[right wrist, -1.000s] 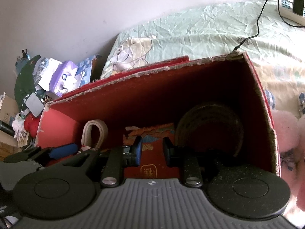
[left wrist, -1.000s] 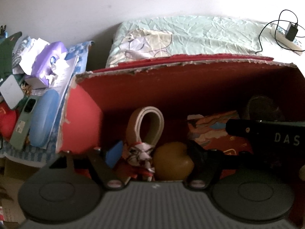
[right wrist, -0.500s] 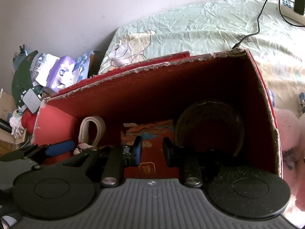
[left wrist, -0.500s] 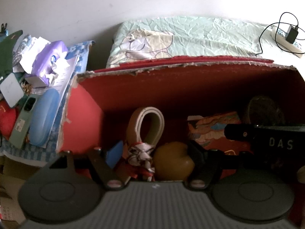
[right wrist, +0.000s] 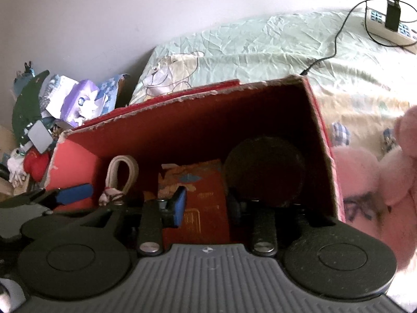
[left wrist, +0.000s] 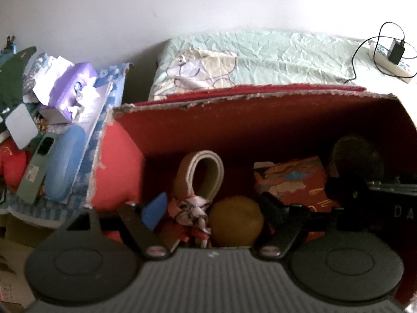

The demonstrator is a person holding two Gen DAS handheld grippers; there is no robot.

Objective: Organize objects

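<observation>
Both grippers tilt down into the red cardboard box. The left gripper has just been widening, its fingers flanking a yellowish ball untouched. The right gripper has just been opening, empty, over a red packet.

Bed w/ wrinkled pale-green sheet behind, white power strip w/ black charger plugged in on it, pink plush at rt edge.
</observation>
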